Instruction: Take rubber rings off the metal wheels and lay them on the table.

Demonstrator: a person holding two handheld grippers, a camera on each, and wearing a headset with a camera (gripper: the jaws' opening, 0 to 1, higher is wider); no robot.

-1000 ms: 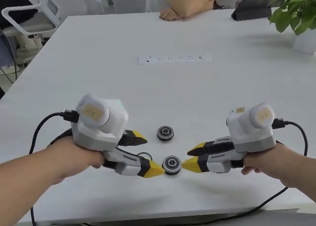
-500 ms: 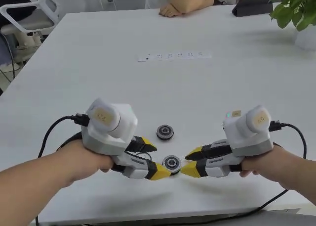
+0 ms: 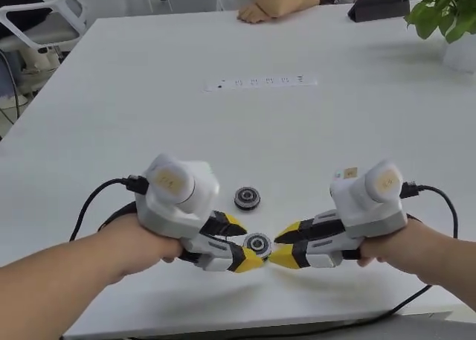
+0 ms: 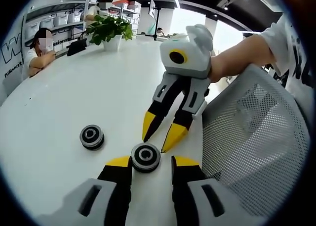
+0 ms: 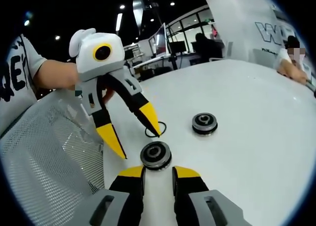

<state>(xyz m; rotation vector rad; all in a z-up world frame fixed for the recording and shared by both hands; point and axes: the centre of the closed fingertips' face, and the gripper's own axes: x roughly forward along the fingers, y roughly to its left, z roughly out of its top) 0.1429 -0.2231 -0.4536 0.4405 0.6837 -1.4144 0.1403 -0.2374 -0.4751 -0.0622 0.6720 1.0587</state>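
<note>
Metal wheel (image 3: 258,243), nearer of two, lies flat on white table (image 3: 312,139) between both grippers. Left gripper (image 4: 150,162) jaws spread, flanking wheel rim. Right gripper (image 5: 158,172) jaws also parted, tips just short of wheel from opposite side. Neither grasps anything. Opposed approach likely so one braces wheel while other peels ring. Thin black rubber ring (image 5: 155,129) lies loose by left jaw tip, possibly hooked on it, unclear. Second wheel (image 3: 247,198) apart, untouched. Judgement: one ring off, more to strip.
</note>
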